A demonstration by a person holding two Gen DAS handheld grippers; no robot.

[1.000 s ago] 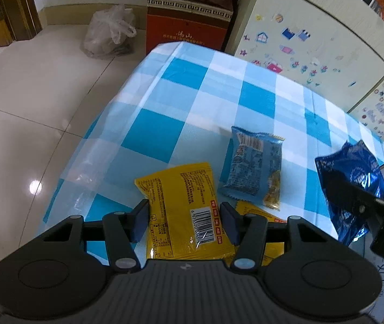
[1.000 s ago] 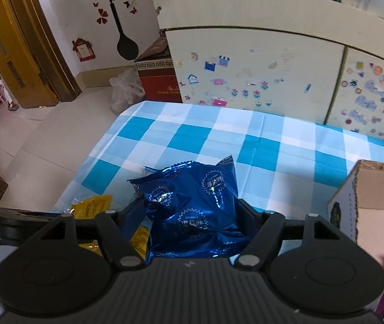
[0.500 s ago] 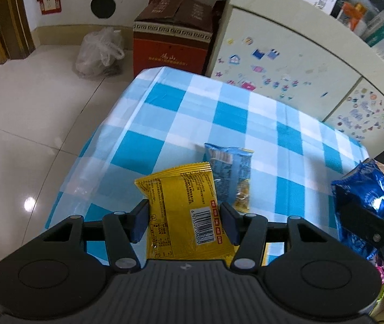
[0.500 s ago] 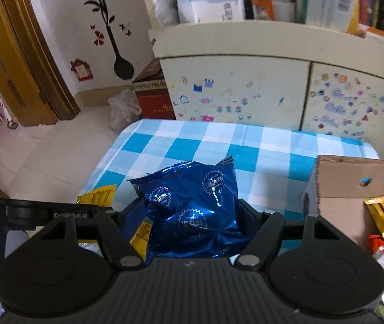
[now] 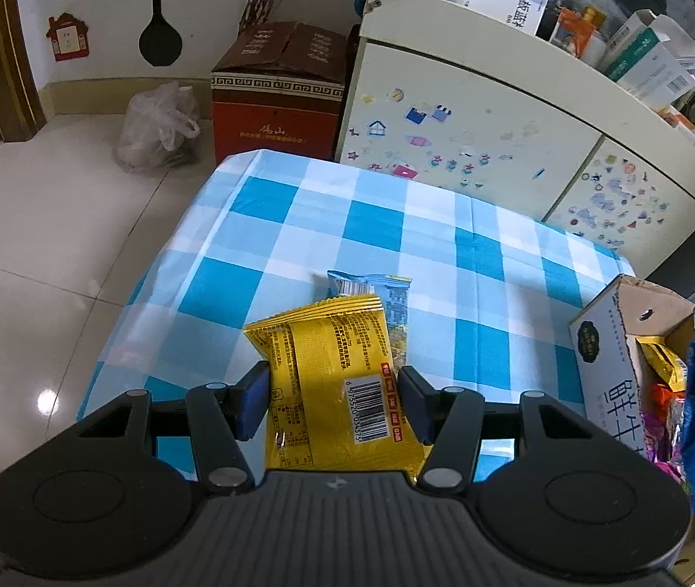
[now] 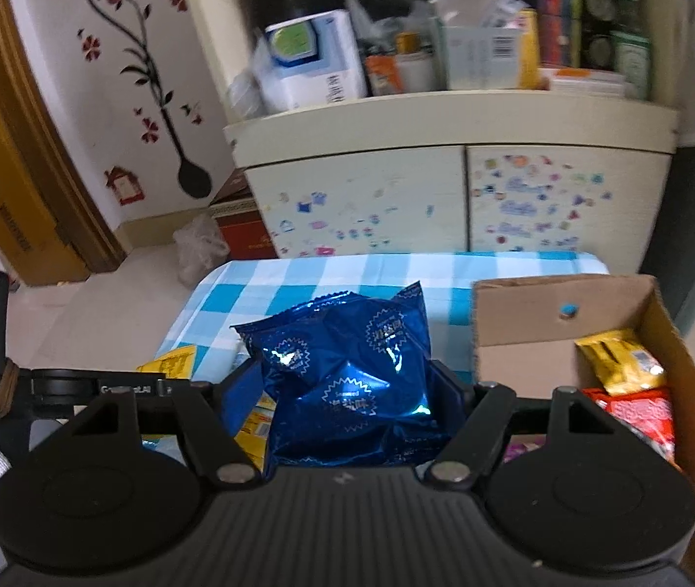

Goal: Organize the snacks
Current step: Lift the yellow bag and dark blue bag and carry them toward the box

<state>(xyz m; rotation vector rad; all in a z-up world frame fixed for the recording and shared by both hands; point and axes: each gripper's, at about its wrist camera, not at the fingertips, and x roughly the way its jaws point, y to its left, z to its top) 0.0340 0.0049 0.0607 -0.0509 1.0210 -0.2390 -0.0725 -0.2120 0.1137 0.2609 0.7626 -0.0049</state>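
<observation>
Between right tongs (image 6: 347, 391), crinkled (foil) pouch (image 6: 347, 372)

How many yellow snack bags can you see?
3: one yellow bag held in the left tool, one in the cardboard box, one on the table. More may be hidden.

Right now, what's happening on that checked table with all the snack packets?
Someone is sorting snacks with a pair of tongs in each hand. The left tongs are shut on a yellow packet, held above the blue checked table. The right tongs grip a shiny blue bag beside the open cardboard box, which already holds several snacks. A light blue packet lies on the cloth.
</observation>
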